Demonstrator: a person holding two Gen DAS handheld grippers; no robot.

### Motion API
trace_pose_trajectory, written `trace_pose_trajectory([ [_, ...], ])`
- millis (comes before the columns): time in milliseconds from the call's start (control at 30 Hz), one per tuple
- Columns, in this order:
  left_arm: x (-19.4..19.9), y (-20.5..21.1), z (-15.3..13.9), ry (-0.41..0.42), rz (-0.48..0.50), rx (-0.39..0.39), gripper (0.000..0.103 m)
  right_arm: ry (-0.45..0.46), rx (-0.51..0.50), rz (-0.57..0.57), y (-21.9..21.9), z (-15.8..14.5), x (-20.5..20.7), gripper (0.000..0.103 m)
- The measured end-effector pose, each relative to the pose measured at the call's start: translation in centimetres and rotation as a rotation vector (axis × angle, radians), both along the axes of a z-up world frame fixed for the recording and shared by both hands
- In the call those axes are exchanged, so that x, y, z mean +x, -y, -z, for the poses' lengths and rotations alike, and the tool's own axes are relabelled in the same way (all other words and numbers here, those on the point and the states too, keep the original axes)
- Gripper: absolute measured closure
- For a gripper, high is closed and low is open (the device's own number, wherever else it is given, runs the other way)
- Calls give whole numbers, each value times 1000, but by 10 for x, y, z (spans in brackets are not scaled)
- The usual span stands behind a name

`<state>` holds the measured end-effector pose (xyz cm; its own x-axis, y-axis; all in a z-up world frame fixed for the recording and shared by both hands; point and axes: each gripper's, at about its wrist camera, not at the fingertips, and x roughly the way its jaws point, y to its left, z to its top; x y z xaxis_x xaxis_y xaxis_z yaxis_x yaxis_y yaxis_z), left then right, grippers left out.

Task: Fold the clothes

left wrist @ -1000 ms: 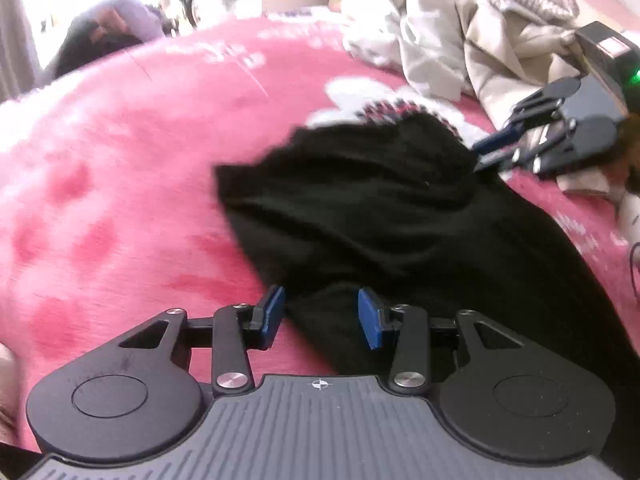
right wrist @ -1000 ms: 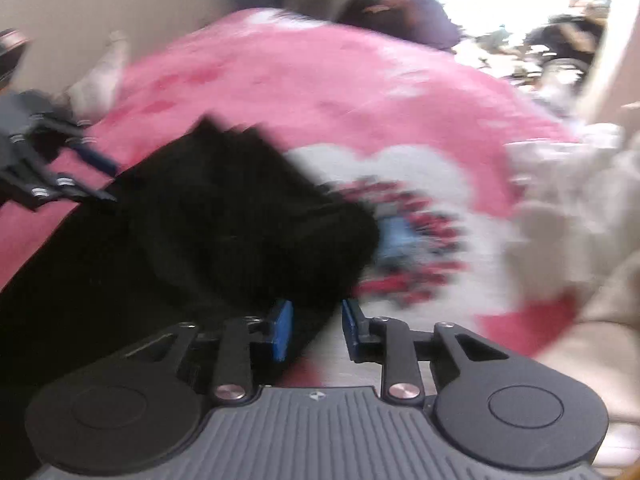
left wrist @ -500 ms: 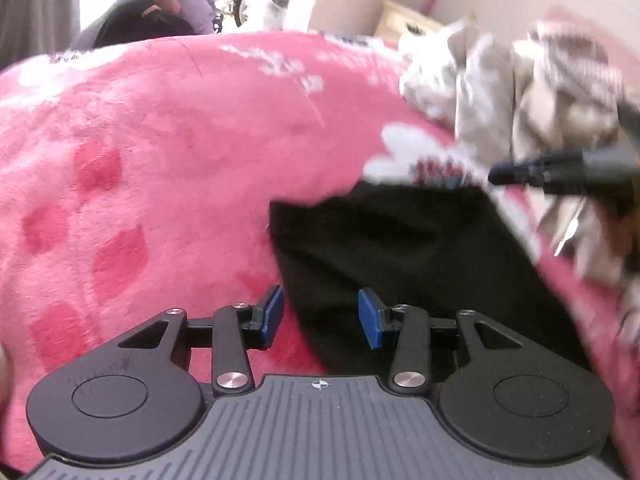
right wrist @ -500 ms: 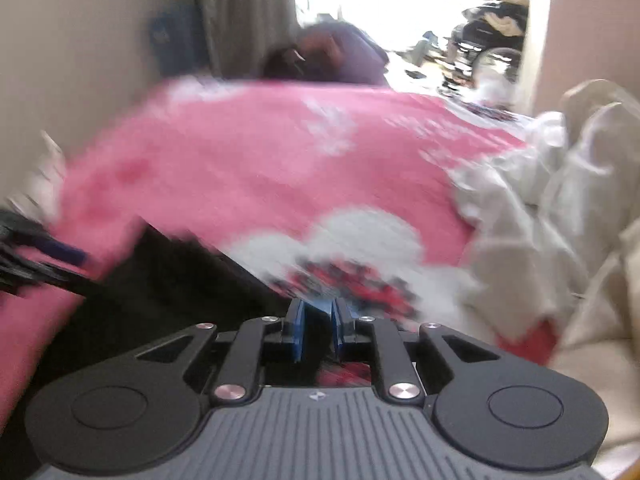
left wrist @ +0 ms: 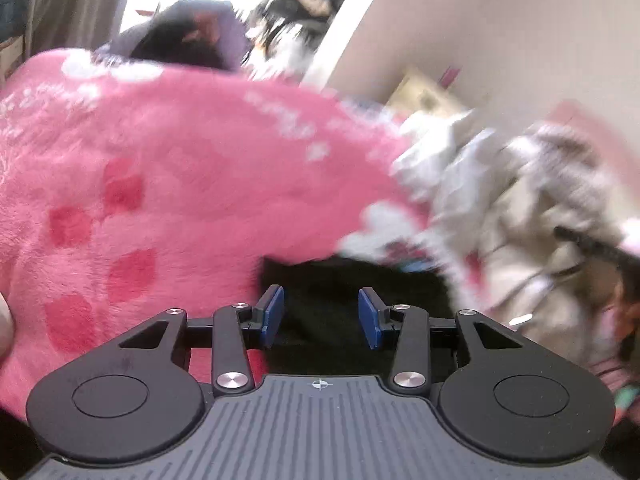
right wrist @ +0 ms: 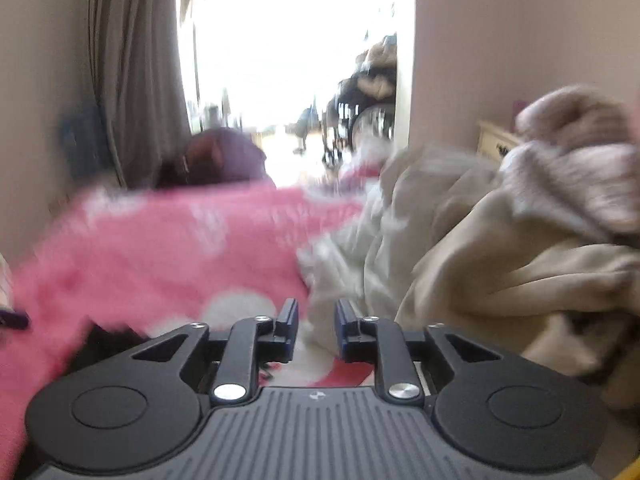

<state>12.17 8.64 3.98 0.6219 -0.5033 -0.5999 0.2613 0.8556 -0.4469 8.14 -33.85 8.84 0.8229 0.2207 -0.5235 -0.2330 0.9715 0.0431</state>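
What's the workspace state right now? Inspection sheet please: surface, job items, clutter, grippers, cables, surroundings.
Surface: pink blanket with white patches, covering the bed.
Job's things: black garment flat on the blanket, under the left gripper; beige clothes pile ahead of the right gripper.
Clutter: dark bundle at the bed's far edge.
Grippers: both open, nothing between the fingers.
Cables: nothing seen.
Surroundings: curtain, bright doorway, small cabinet; frames blurred.

Home bedroom: pink blanket [left wrist: 200, 184], curtain [right wrist: 136, 72], heaped clothes [right wrist: 500, 248].
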Motion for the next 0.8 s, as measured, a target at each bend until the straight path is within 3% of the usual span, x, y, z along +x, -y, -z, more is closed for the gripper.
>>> trace_pose_trajectory([
  [67, -29, 15, -21, 8, 50, -19, 59, 58, 62, 1, 14, -31, -33, 65],
  [133, -61, 30, -37, -10, 105, -15, 58, 99, 51, -63, 16, -58, -67, 59],
  [167, -78, 37, -41, -38, 122, -7, 57, 113, 32, -106, 14, -69, -86, 56],
  [200, -96, 45, -43, -70, 142, 4, 57, 124, 18, -141, 11, -77, -104, 47],
  [233, -115, 51, -43, -112, 164, 19, 56, 92, 13, -167, 6, -74, -117, 42],
  [467, -234, 77, 6, -349, 286, 175, 56, -378, 20, -283, -29, 8, -191, 41],
  [600, -283, 66, 40, -473, 249, 208, 57, -647, 24, -347, -48, 55, -233, 41],
  [667, -301, 60, 54, -508, 232, 238, 56, -775, 0, -326, -51, 83, -244, 41],
  [733, -313, 56, 64, -523, 222, 264, 56, -864, -9, -286, -49, 103, -247, 42],
  [800, -321, 53, 70, -528, 222, 261, 56, -890, 11, -268, -46, 112, -246, 42],
])
